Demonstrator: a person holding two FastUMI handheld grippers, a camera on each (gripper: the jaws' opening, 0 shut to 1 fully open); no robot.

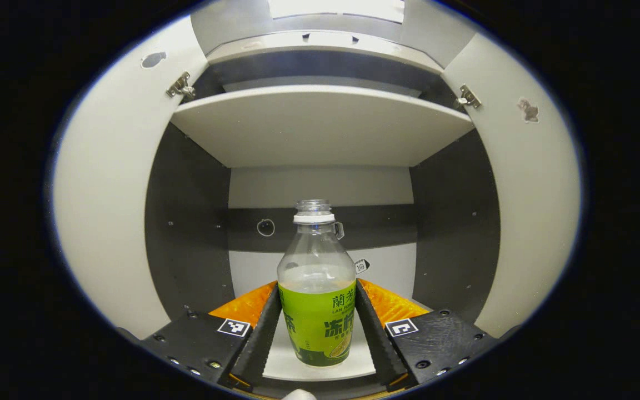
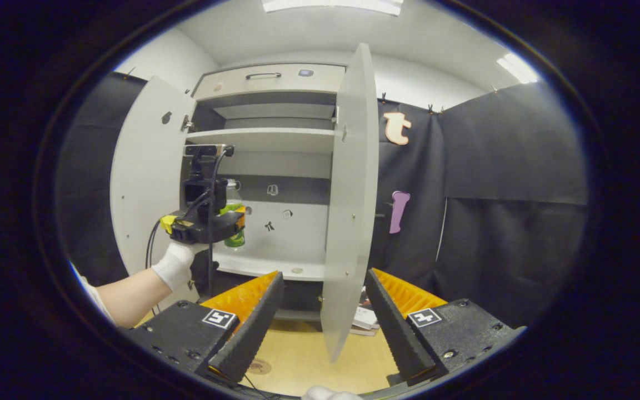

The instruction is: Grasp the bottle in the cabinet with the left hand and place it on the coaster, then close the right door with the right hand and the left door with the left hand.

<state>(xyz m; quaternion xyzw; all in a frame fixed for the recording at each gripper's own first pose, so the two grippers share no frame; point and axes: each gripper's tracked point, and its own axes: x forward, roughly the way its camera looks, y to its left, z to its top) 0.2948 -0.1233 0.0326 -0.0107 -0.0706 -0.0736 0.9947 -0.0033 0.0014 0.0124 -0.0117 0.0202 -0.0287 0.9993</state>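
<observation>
Left gripper view: your left tongs [image 1: 316, 328] reach into the cabinet [image 1: 320, 133], fingers either side of the bottle [image 1: 316, 289]. Both fingers lie against its green label; looks like a pinch on the bottle, though the contact is hard to confirm. Bottle stands upright on the lower shelf [image 1: 320, 364], long axis vertical, uncapped neck pointing up, a little liquid inside. Both doors swung open: left door [image 1: 109, 211], right door [image 1: 525, 211].

Right gripper view adds what the left lacks: your gloved hand [image 2: 175, 264] holding the left gripper from outside the cabinet, cables trailing below it, the bottle just visible beyond it. Your right tongs [image 2: 320, 328] are spread wide and hold nothing; the right door's edge shows between the fingers, farther off, not touching. Wooden worktop [image 2: 298, 361] below, with a small round coaster [image 2: 258, 366] near the left finger.
</observation>
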